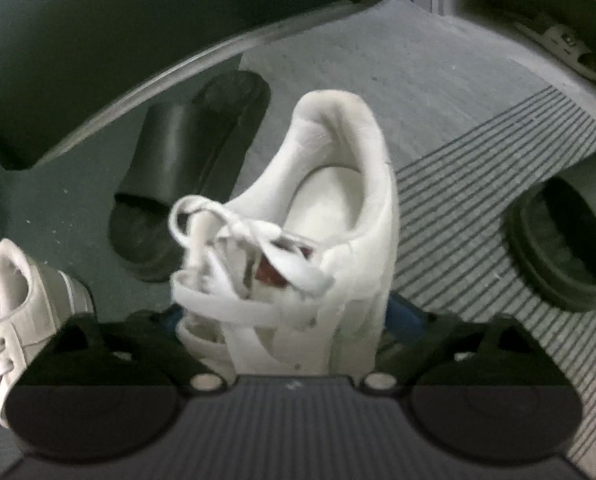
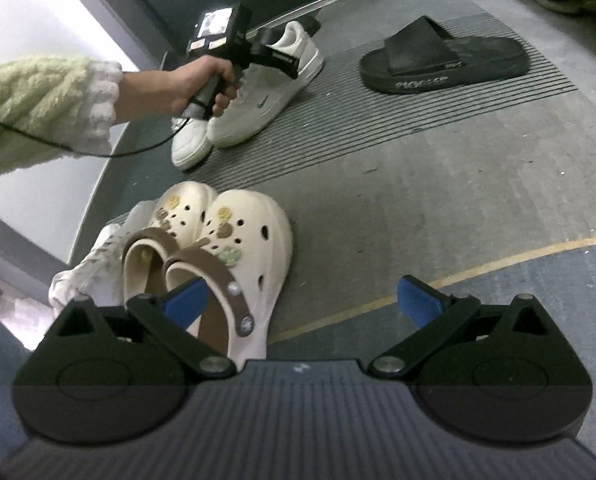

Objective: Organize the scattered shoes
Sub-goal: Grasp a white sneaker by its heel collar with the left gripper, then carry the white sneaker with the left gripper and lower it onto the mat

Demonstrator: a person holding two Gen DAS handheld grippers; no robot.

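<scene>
Left fingers: clamped on white sneaker (image 1: pixel 318 208) at its laced midfoot
Right fingers: apart, empty, over cream clogs (image 2: pixel 214 248)
Advice: set it flush beside its mate (image 1: pixel 26 304), toes level

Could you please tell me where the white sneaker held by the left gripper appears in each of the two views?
Left wrist view: the white sneaker fills the centre, heel up, between the left gripper fingers.
Right wrist view: it sits upper centre-left, on the striped mat's left edge, behind the left hand.
Shared landmark: the striped mat.
</scene>
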